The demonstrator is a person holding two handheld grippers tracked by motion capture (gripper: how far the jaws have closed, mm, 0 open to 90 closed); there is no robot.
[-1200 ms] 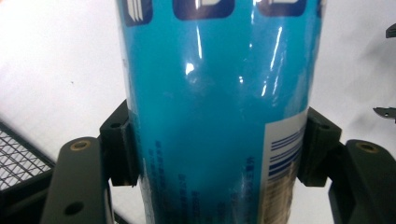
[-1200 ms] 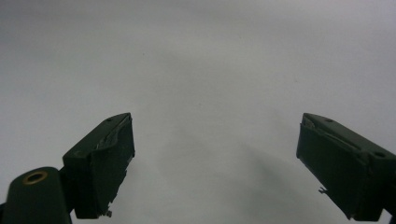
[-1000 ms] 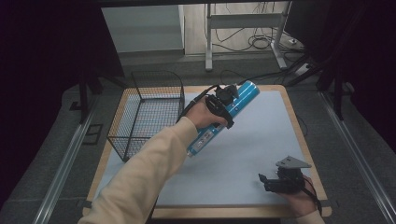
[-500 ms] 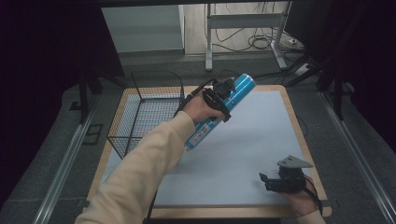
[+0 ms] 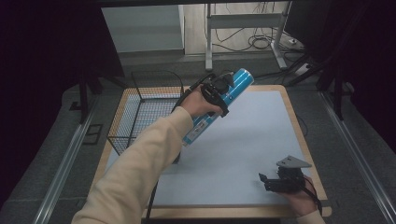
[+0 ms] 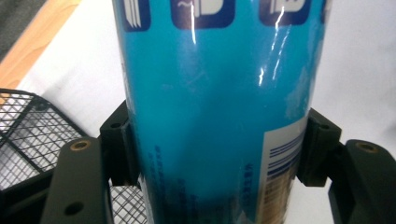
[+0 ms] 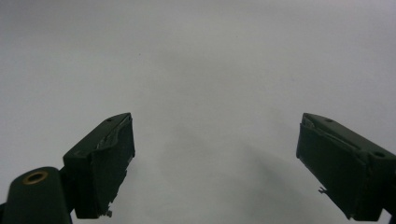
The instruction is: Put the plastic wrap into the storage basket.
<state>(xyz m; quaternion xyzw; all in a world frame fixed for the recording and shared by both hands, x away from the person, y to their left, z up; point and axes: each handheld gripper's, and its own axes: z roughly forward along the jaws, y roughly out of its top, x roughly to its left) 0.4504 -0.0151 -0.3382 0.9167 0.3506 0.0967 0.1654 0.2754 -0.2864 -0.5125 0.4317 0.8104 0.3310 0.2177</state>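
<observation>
**Blue canister gripped aloft beside the wire basket**

The left gripper [image 5: 218, 88] was closed around a long blue canister [image 5: 219, 105], its two black jaws pressing opposite sides of the tube, as the left gripper view made plain [image 6: 219, 158]. In the high view the canister was lifted off the table [image 5: 285, 116] and tilted, its capped end pointing toward 1 o'clock and its lower end toward 7 o'clock, with the grip falling in its upper half. It hung over the light grey mat [image 5: 252, 144], just to the 3 o'clock side of the black wire basket [image 5: 144, 112], which stood at the table's 10 o'clock corner. In the left gripper view the basket's mesh [image 6: 28, 135] showed at 8 o'clock behind the jaw.

The right gripper [image 5: 275, 179] rested low at the table's 5 o'clock corner, well apart from the canister, its jaws spread wide with nothing between them; its own view showed bare mat between the two tips [image 7: 215, 158].

The person's left hand [image 5: 198, 103] and cream sleeve [image 5: 140, 172] covered part of the canister's middle and the mat beneath. The canister's print was cut off at the frame edges in the left gripper view; the small text and barcode could not be read. Whether the canister's lower end touched the basket could not be told.
</observation>
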